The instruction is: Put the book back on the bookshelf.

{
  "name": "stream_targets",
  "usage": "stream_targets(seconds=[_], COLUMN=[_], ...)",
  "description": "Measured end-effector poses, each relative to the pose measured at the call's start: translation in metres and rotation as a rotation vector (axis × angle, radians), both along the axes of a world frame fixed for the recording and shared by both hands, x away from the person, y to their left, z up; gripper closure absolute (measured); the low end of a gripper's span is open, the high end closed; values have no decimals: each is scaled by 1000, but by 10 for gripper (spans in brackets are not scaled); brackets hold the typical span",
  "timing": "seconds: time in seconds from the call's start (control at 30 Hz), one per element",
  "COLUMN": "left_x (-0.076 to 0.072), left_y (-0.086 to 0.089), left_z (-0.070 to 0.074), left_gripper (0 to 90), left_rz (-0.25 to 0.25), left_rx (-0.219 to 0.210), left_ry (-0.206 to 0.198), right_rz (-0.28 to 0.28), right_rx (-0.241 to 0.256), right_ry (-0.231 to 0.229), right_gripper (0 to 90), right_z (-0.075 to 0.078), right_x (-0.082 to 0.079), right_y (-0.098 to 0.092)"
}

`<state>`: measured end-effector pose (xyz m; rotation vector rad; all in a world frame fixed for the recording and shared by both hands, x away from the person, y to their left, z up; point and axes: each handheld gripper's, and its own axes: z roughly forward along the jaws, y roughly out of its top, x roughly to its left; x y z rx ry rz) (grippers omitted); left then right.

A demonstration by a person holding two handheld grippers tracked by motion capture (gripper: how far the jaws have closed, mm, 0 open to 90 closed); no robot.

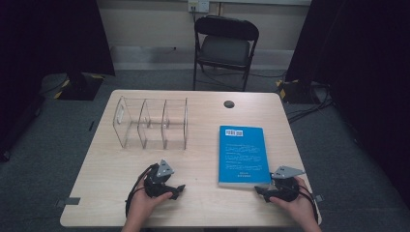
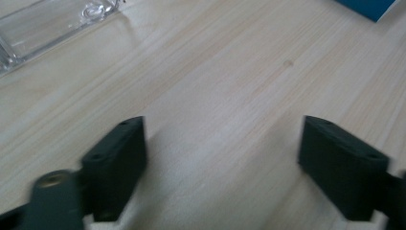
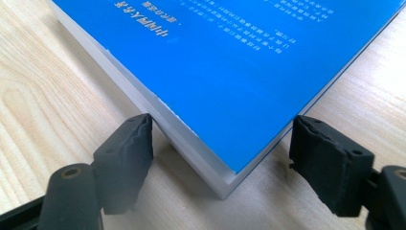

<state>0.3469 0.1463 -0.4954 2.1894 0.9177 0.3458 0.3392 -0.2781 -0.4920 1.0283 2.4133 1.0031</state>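
A blue book (image 1: 241,154) lies flat, back cover up, on the right half of the wooden table (image 1: 203,159). My right gripper (image 1: 259,190) rests at its near right corner. In the right gripper view the open jaws (image 3: 222,143) straddle that corner of the book (image 3: 239,57), one on each side, neither pressing it. My left gripper (image 1: 180,189) sits on the table near the front, left of the book. It is open (image 2: 222,143) over bare wood with nothing between its jaws. A clear acrylic organizer (image 1: 151,123) with three compartments stands at the back left, and its edge (image 2: 43,28) shows in the left gripper view.
A small round black object (image 1: 228,104) lies near the table's far edge. Behind the table stands a black folding chair (image 1: 225,46). A corner of the blue book (image 2: 371,7) shows at the upper right of the left gripper view.
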Motion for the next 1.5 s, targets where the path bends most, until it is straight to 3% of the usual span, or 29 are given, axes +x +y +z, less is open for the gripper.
stream_targets(seconds=[0.03,0.07,0.2,0.47,0.67,0.7,1.0,1.1,1.3,1.5], left_x=[0,-1,-3,-7,-11,-11,-8,-8,-1,7], left_y=[-2,-4,-13,-39,-61,-67,-87,-92,-112,-126], left_z=[2,2,3,6,11,14,19,20,34,40], left_gripper=[146,166,158,161,164,164,164,164,163,165], left_rz=[-9,-22,-55,-134,-217,-252,-295,-301,-339,-352], left_rx=[-9,-19,-1,1,37,61,80,63,78,96], left_ry=[7,5,3,67,83,79,83,83,56,58], right_rz=[-2,0,-11,-15,-14,-14,-12,-9,-13,-12], right_rx=[-3,5,16,19,21,19,31,31,34,33], right_ry=[-1,-6,-9,-1,1,6,13,11,12,8], right_gripper=[245,246,256,258,258,258,258,258,259,261], right_z=[1,2,5,7,8,9,9,9,11,13], right_x=[-1,-1,-1,0,1,1,1,2,2,2], right_y=[0,0,0,0,0,0,-1,-1,-1,-1])
